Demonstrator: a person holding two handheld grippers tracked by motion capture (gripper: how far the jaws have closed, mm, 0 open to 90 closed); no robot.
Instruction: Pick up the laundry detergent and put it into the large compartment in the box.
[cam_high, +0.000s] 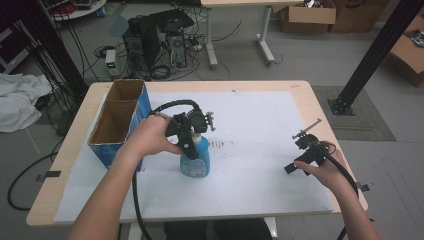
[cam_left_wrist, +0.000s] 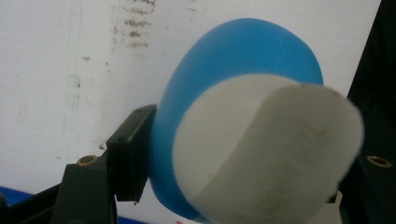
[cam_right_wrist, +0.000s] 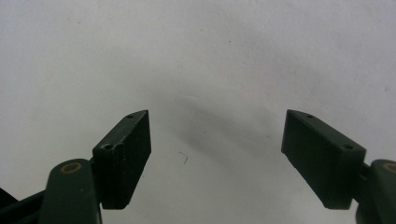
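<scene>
A blue bottle (cam_high: 196, 159) with a white cap stands upright on the white sheet, left of the table's middle. My left gripper (cam_high: 192, 137) comes down on its top from the left. In the left gripper view the bottle (cam_left_wrist: 233, 51) and its white cap (cam_left_wrist: 266, 154) sit between the jaws, and the left pad (cam_left_wrist: 130, 154) lies against the blue shoulder; the other pad is hidden behind the cap. My right gripper (cam_high: 295, 165) hovers low over the sheet at the right. In the right gripper view, the right gripper (cam_right_wrist: 217, 154) stands open over bare paper.
An open cardboard box (cam_high: 120, 117) with blue sides stands at the table's left, close behind my left hand. A stained white sheet (cam_high: 260, 150) covers most of the wooden table (cam_high: 325, 115). Computers and cables sit on the floor beyond.
</scene>
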